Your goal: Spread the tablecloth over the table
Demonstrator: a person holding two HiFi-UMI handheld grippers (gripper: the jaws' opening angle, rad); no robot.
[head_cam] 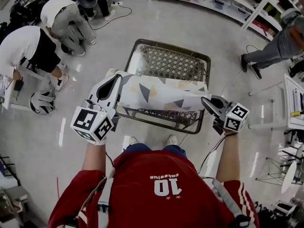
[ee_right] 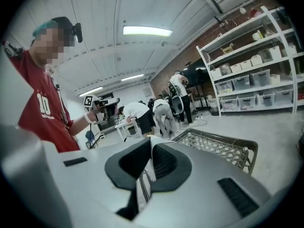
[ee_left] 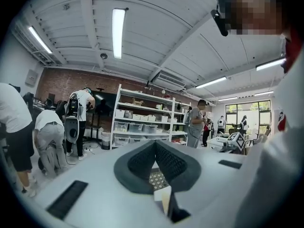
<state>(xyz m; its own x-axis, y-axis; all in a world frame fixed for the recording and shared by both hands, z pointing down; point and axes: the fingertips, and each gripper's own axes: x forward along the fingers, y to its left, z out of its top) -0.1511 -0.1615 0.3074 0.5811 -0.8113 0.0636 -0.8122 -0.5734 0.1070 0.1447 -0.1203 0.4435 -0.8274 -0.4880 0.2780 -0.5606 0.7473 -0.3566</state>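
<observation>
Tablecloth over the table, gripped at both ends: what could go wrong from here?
The left gripper and right gripper each pinch only an edge of the tablecloth; a tug could pull it free. It covers just the near side of the table, so it may snag on the rim or land skewed.

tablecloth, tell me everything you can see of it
The tablecloth is pale, thin fabric printed with grey and tan triangles. It is stretched, somewhat bunched, between the left gripper and the right gripper, each shut on an end. It spans the near part of the mesh table; the far part is bare. Whether it rests on the mesh is unclear.
</observation>
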